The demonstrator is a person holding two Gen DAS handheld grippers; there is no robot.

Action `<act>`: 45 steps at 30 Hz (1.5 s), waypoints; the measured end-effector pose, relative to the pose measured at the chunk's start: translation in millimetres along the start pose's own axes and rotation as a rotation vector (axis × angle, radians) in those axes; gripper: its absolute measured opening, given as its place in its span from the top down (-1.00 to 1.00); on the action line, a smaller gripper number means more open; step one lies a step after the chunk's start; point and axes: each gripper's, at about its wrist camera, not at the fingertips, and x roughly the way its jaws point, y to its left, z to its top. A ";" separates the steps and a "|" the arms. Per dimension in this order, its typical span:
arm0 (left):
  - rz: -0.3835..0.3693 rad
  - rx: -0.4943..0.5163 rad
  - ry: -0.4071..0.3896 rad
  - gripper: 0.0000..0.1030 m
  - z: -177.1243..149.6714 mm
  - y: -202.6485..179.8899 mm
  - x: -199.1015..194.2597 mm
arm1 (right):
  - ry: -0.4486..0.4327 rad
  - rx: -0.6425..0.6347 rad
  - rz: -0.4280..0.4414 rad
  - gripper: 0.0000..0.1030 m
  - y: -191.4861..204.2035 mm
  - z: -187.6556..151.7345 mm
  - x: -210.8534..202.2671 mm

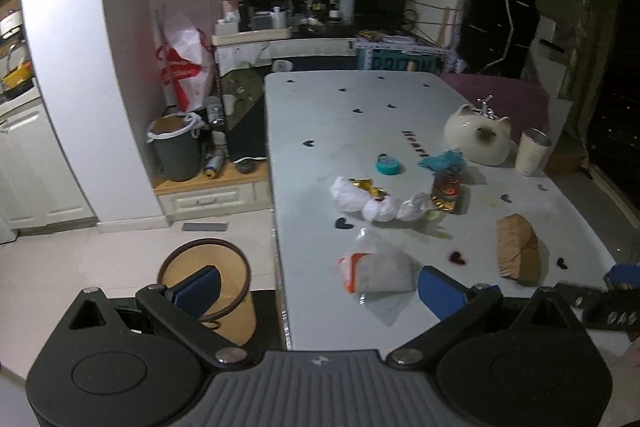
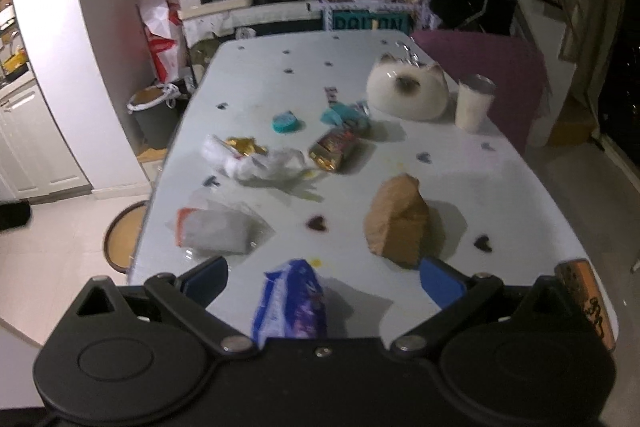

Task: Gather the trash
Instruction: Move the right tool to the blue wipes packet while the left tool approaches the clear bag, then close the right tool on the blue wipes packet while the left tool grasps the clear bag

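Spreading wide, only the right gripper (image 2: 323, 283) frames a blue wrapper (image 2: 290, 301); the left gripper (image 1: 318, 291), equally spread, sees the bin (image 1: 216, 291).

Left gripper (image 1: 318, 291): matte black linkage arms, silver pivot screws, blue ribbed pads (image 1: 438, 291), a grey ridged centre plate and round black side housings. Right gripper (image 2: 324, 281): same black arms, silver screws, blue pads (image 2: 440, 283).

a lived-in home dining corner: heart-dotted table (image 1: 360, 131), cluttered shelves (image 1: 250, 11), cat-shaped teapot (image 1: 478, 139), lined bin (image 1: 176, 151)
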 end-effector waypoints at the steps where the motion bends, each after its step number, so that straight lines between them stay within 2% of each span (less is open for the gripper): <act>1: -0.008 0.001 0.005 -1.00 1.7 -1.6 3.6 | 0.006 0.001 -0.003 -1.00 -3.1 -3.0 5.9; 8: -0.064 0.063 0.081 -1.00 13.6 -16.7 38.5 | 0.054 0.031 0.055 -1.00 -19.3 -28.4 45.5; 12: -0.097 0.118 0.128 -1.00 19.3 -20.9 61.5 | 0.049 0.019 0.055 -1.00 -12.8 -42.0 63.4; 17: -0.172 0.164 0.172 -1.00 23.8 -16.6 93.2 | 0.071 0.064 0.107 -1.00 0.2 -51.3 80.1; 24: -0.292 0.298 0.220 -1.00 31.6 -11.4 142.8 | 0.060 0.026 -0.052 -1.00 41.9 -51.7 87.2; 26: -0.334 0.332 0.227 -1.00 33.3 -10.0 157.5 | 0.084 0.000 -0.129 -1.00 55.3 -52.0 92.8; 33: -0.467 0.382 0.283 -0.97 39.4 -4.8 207.3 | 0.159 -0.076 -0.302 -0.99 90.4 -57.1 115.5; 39: -0.562 0.392 0.355 -0.60 39.4 -3.7 242.2 | 0.215 -0.080 -0.416 -0.69 105.1 -59.3 131.2; 40: -0.576 0.388 0.369 -0.51 39.7 -3.8 248.3 | 0.221 -0.071 -0.422 -0.61 105.8 -59.4 133.5; 45: -0.653 0.377 0.444 -0.15 37.1 -6.4 272.3 | 0.251 -0.009 -0.432 -0.47 102.2 -58.1 136.2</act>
